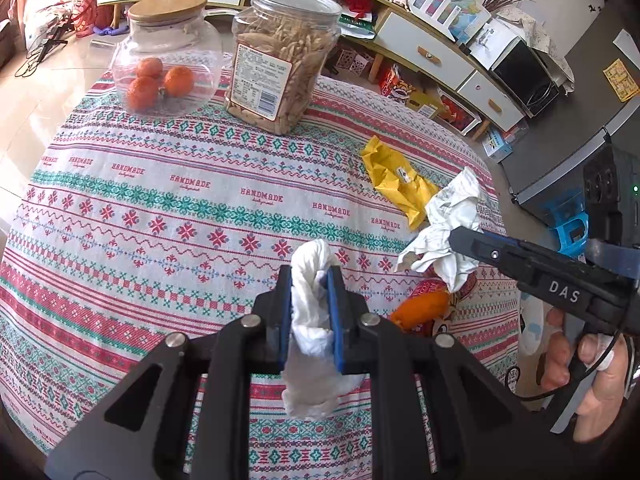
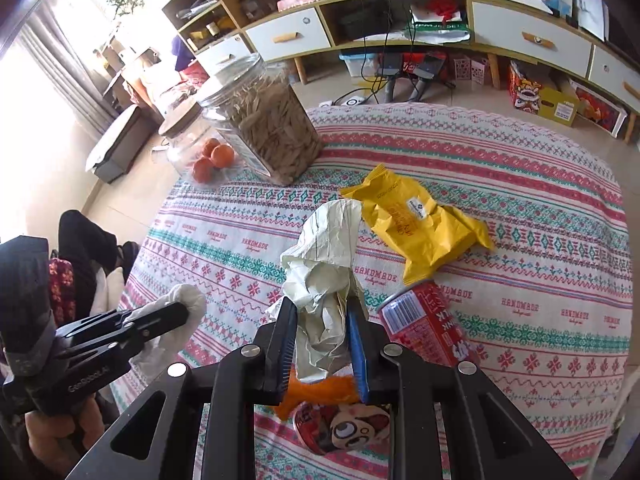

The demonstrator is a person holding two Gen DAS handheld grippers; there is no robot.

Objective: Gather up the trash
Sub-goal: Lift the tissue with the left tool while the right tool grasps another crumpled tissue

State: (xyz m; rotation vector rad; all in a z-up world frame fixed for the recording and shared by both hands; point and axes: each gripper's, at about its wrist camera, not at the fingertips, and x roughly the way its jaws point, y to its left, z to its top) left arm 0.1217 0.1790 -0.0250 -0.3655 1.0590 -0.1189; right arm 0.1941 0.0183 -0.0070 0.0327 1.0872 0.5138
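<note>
Patterned tabletop [image 1: 160, 208]: my left hand-held gripper [image 1: 310, 312] clamps a tissue [image 1: 310, 320], my right hand-held gripper [image 2: 320, 340] crumpled paper [image 2: 324, 280]; yellow wrapper [image 2: 420, 232], red can [image 2: 424, 320] remain.

Two jars [image 1: 280, 56] stand far left on the counter [image 1: 140, 208]; a wrapper [image 1: 400, 180] lies right, a can [image 2: 424, 320] nearer.

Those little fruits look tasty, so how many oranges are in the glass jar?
3, all at the bottom of the lidded glass jar: one orange at the back, one front left, one right. More could be hidden behind them.
</note>
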